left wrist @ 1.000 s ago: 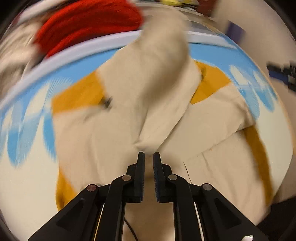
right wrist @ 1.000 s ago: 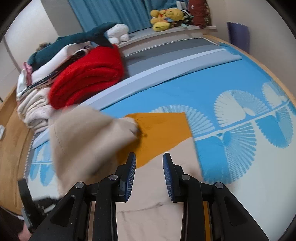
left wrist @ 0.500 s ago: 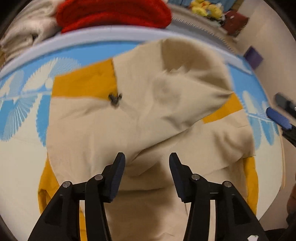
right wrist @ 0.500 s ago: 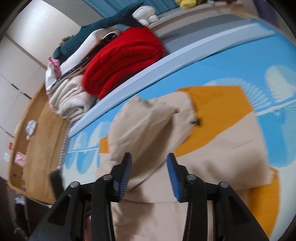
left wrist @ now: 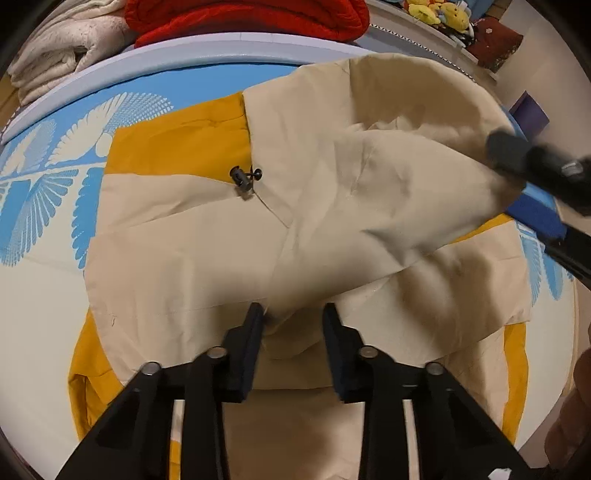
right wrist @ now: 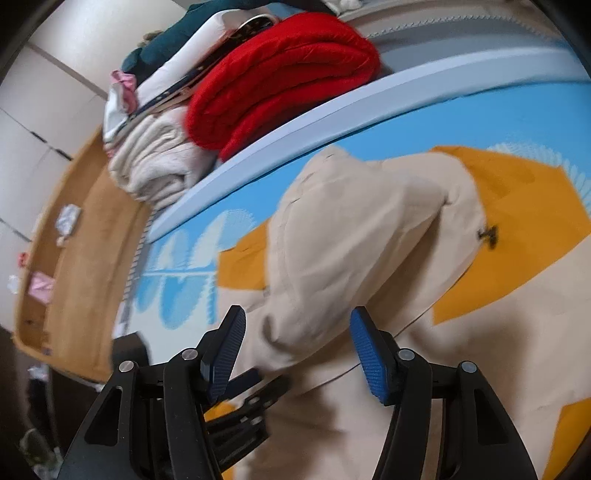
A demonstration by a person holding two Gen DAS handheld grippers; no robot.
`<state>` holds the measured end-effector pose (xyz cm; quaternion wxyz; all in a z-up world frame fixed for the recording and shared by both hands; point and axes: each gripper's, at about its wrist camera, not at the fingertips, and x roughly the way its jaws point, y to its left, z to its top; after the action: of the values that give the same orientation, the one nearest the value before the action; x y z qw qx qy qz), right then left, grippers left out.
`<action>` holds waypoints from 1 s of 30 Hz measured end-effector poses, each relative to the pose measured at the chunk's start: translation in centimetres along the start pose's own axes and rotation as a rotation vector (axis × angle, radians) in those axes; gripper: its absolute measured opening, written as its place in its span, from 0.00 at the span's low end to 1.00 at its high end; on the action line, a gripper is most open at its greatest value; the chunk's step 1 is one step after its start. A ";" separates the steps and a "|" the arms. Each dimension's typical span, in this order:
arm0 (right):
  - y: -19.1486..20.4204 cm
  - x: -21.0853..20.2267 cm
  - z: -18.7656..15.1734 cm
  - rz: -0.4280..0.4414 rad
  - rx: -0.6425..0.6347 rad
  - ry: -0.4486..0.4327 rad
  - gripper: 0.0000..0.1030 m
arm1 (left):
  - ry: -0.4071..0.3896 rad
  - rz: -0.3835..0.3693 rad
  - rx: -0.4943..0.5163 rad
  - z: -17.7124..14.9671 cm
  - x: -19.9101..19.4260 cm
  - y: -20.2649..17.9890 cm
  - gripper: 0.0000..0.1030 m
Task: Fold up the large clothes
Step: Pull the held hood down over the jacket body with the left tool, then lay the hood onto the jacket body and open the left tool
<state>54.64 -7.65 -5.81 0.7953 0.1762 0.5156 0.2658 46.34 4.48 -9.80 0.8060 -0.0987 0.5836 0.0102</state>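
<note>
A beige jacket with orange panels [left wrist: 184,251] lies spread on the blue-and-white bed cover [left wrist: 44,177]. Its beige hood [left wrist: 369,166] is folded down over the body, with a black cord toggle [left wrist: 242,177] beside it. My left gripper [left wrist: 293,321] points down at the hood's lower edge. Its jaws are closing, a ridge of cloth lies between them, and the pads do not pinch it. My right gripper [right wrist: 295,332] is over the hood [right wrist: 351,240], its jaws closing slightly around loose cloth without gripping. The right gripper [left wrist: 535,184] also shows at the hood's right side.
A red blanket [right wrist: 280,85] and cream blankets [right wrist: 155,166] are piled at the bed's far edge. Plush toys [left wrist: 436,13] sit on a ledge and a purple box [left wrist: 530,114] stands by the wall. A wooden floor strip [right wrist: 81,240] holds small scraps.
The hood, lifted a second ago, now lies flat over the jacket. My left gripper let go, opened wide, then narrowed. The right gripper swung left and down to the hood.
</note>
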 end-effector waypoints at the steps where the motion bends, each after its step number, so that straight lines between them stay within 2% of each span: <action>1: -0.2 0.1 0.2 -0.006 0.002 -0.005 0.16 | 0.008 -0.006 -0.011 0.1 0.1 0.2 0.12; 2: -0.4 0.2 0.4 0.001 0.008 -0.008 0.10 | 0.012 -0.017 -0.019 0.1 0.0 0.3 0.08; 3: -0.7 0.0 0.5 0.010 0.015 -0.021 0.09 | -0.002 -0.035 -0.030 0.2 -0.6 0.4 0.06; 5: -0.8 -1.3 0.9 0.066 0.034 -0.075 0.06 | -0.122 0.025 0.018 0.5 -3.4 -0.4 0.02; 6: -0.8 -2.5 1.2 0.114 0.050 -0.117 0.05 | -0.217 0.062 0.089 0.5 -5.5 -1.7 0.02; 8: -0.7 -5.3 1.5 0.183 0.067 -0.236 0.05 | -0.342 0.059 0.165 0.2 -8.7 -3.2 0.01; 9: -1.0 -6.7 1.5 0.196 0.079 -0.298 0.05 | -0.361 0.040 0.175 0.1 -9.5 -3.5 0.01; 10: -1.4 -7.1 1.4 0.198 0.095 -0.319 0.05 | -0.350 0.014 0.175 0.0 -9.5 -3.5 0.02; 11: -2.3 -7.4 1.2 0.196 0.134 -0.329 0.05 | -0.296 -0.028 0.169 0.0 -8.8 -3.6 0.02; 13: -4.5 -6.4 0.6 0.112 0.218 -0.281 0.05 | -0.150 -0.081 0.156 -0.6 -6.0 -3.9 0.03; 15: -6.8 -4.0 -0.5 -0.091 0.265 -0.150 0.05 | 0.051 -0.108 0.167 -2.2 -1.8 -4.6 0.07; 17: -9.9 -1.3 -2.1 -0.278 0.321 0.016 0.05 | 0.191 -0.057 0.194 -3.9 1.2 -5.3 0.09; 18: -11.6 0.0 -3.1 -0.336 0.358 0.102 0.05 | 0.226 -0.038 0.210 -4.3 2.0 -5.6 0.09; 19: -12.5 0.6 -3.6 -0.348 0.388 0.128 0.05 | 0.240 -0.041 0.221 -4.5 2.2 -5.8 0.09; 21: -14.3 1.1 -4.3 -0.341 0.460 0.146 0.05 | 0.222 -0.099 0.206 -3.9 1.3 -5.7 0.10; 22: -14.3 1.1 -4.1 -0.348 0.453 0.140 0.05 | 0.198 -0.141 0.190 -3.2 0.3 -5.3 0.13; 24: -13.5 0.3 -3.4 -0.394 0.399 0.104 0.05 | 0.134 -0.181 0.170 -2.0 -1.5 -4.3 0.28; 25: -13.2 -0.1 -3.2 -0.410 0.381 0.085 0.05 | 0.097 -0.187 0.157 -1.4 -2.4 -3.6 0.36; 27: -12.6 -0.7 -2.6 -0.424 0.369 0.058 0.08 | 0.047 -0.185 0.102 -0.2 -3.4 -1.5 0.37; 29: -12.1 -1.5 -2.0 -0.450 0.359 0.031 0.12 | 0.044 -0.161 0.023 0.7 -3.2 1.1 0.36; 30: -11.7 -2.0 -1.8 -0.470 0.346 0.014 0.19 | 0.047 -0.142 -0.012 1.0 -2.9 2.2 0.36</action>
<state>55.12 -18.19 -11.59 0.7898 0.1830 0.5853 -0.0166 46.05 7.14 -7.12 0.7900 -0.1449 0.5940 -0.0457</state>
